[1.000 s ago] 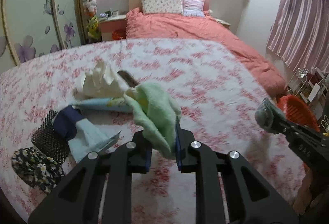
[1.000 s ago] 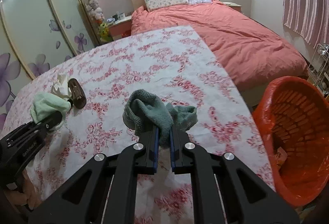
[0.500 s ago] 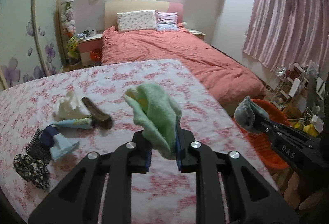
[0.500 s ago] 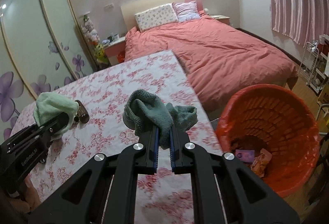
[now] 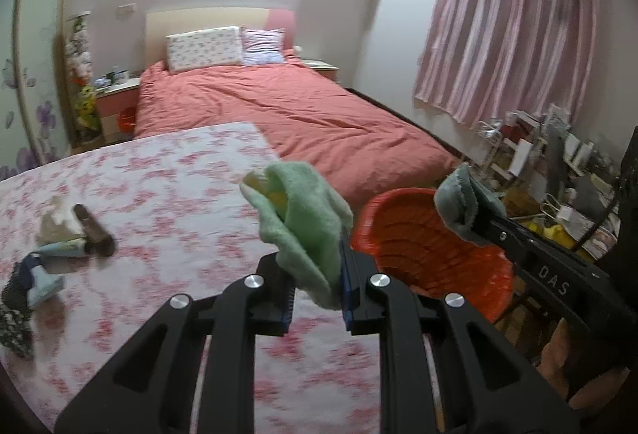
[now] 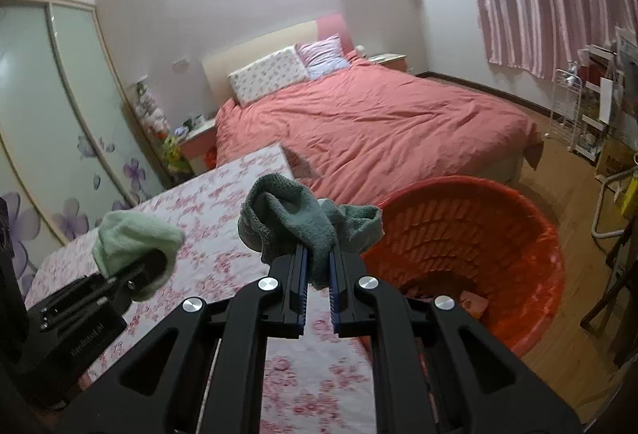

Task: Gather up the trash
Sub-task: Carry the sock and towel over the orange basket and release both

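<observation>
Carry step: both grippers are loaded and near the bin. Left gripper (image 5: 315, 290) pinches a light green cloth (image 5: 303, 218) above the right edge of the flowered surface (image 5: 167, 195). Right gripper (image 6: 317, 274) pinches a grey-green cloth (image 6: 295, 226), just left of the orange basket (image 6: 534, 234) on the floor; some scraps are already inside. More litter, tissue (image 5: 54, 222) and a brown piece (image 5: 95, 234), lies far left on the surface. Next, probably: bring each cloth over the basket's mouth, then spread the jaws to drop it.
</observation>
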Motion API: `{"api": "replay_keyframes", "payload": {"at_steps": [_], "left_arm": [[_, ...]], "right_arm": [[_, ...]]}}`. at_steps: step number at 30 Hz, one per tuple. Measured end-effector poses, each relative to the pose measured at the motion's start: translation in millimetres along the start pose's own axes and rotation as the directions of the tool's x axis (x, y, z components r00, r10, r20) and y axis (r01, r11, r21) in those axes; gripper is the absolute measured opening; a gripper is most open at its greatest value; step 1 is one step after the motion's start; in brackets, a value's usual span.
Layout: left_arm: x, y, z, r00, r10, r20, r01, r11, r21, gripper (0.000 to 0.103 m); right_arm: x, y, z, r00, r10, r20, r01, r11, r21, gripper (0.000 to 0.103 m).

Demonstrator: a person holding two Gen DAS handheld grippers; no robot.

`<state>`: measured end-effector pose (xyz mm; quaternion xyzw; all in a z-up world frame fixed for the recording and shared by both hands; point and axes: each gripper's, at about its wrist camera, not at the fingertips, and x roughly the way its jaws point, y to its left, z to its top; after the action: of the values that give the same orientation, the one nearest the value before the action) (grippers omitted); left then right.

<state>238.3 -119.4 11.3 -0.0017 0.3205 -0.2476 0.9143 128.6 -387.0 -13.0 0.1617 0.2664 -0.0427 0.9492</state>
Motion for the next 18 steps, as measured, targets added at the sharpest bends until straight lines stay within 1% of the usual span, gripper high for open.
{"api": "replay_keyframes", "payload": {"at_steps": [10, 18], "left_arm": [[39, -60, 2, 0.994, -0.106, -0.033, 0.108, 0.992, 0.069, 0.019], [78, -87, 3, 0.986, -0.15, -0.075, 0.156, 0.984, 0.091, 0.019]], "right_arm": [[9, -45, 3, 0.998, -0.061, 0.03, 0.059, 0.995, 0.081, 0.009], [22, -80, 1, 0.995, -0.096, 0.019, 0.092, 0.985, 0.145, 0.009]]}}
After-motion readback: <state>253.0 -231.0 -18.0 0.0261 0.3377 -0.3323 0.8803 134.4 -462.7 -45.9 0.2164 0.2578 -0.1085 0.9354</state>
